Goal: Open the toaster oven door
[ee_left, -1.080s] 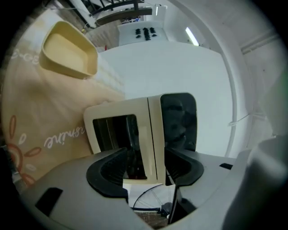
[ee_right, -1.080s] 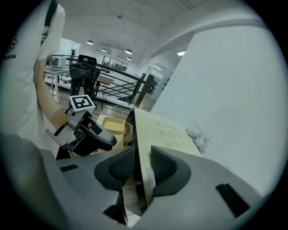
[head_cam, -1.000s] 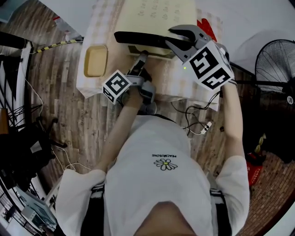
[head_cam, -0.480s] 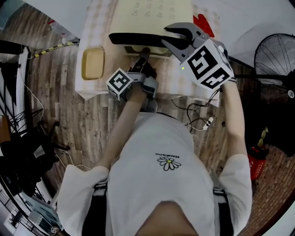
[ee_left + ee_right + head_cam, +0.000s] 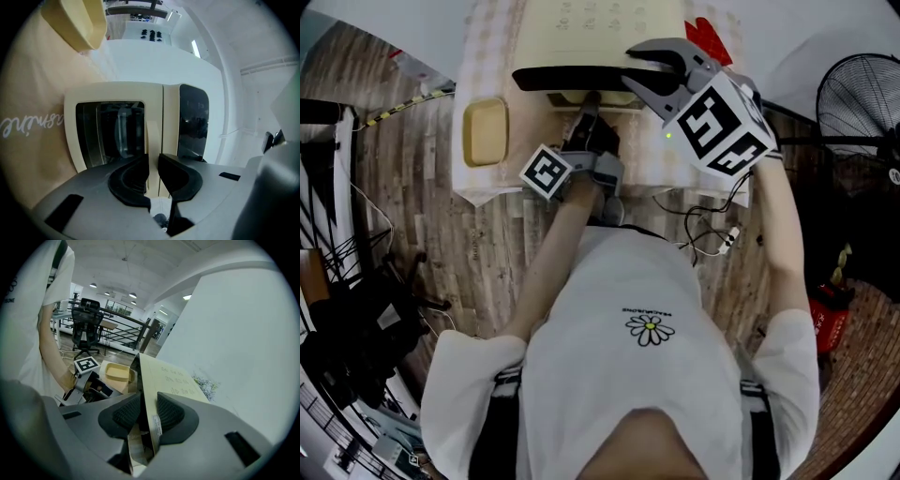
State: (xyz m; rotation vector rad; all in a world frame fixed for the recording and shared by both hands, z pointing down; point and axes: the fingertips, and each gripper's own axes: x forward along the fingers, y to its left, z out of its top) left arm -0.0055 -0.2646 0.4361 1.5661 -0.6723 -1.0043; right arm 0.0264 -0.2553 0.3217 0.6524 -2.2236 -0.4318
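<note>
Toaster oven (image 5: 609, 23): cream casing, standing on the surface (image 5: 661, 164) at the middle of its far edge, front toward the person. A checked cloth (image 5: 492, 56) covers the surface. A black bar (image 5: 567, 77) runs along the oven's upper front edge.

Door (image 5: 110, 131): a dark glass pane in a cream frame. It lies flush with the oven front and is not yet open. The door handle (image 5: 152, 133) is a narrow cream strip running beside the glass.

Left hand-held gripper (image 5: 591, 101): held level at the oven front, just under the black bar. In the left gripper view the left hand-held gripper (image 5: 153, 161) has its jaws almost together. They have just been closing, and the door handle fills the narrow gap between them, with a pad against each side.

Right hand-held gripper (image 5: 652, 70): at the oven's front right corner, angled down. In the right gripper view the right hand-held gripper (image 5: 149, 404) stands part open, clamped on the edge of the cream casing. One ribbed pad bears on the top panel and the other on the dark side beneath it.

Other items: a shallow yellow tray (image 5: 486, 131) lies on the cloth near the surface's left edge, apart from the oven. A fan (image 5: 862, 108) stands on the floor beyond the right edge.
</note>
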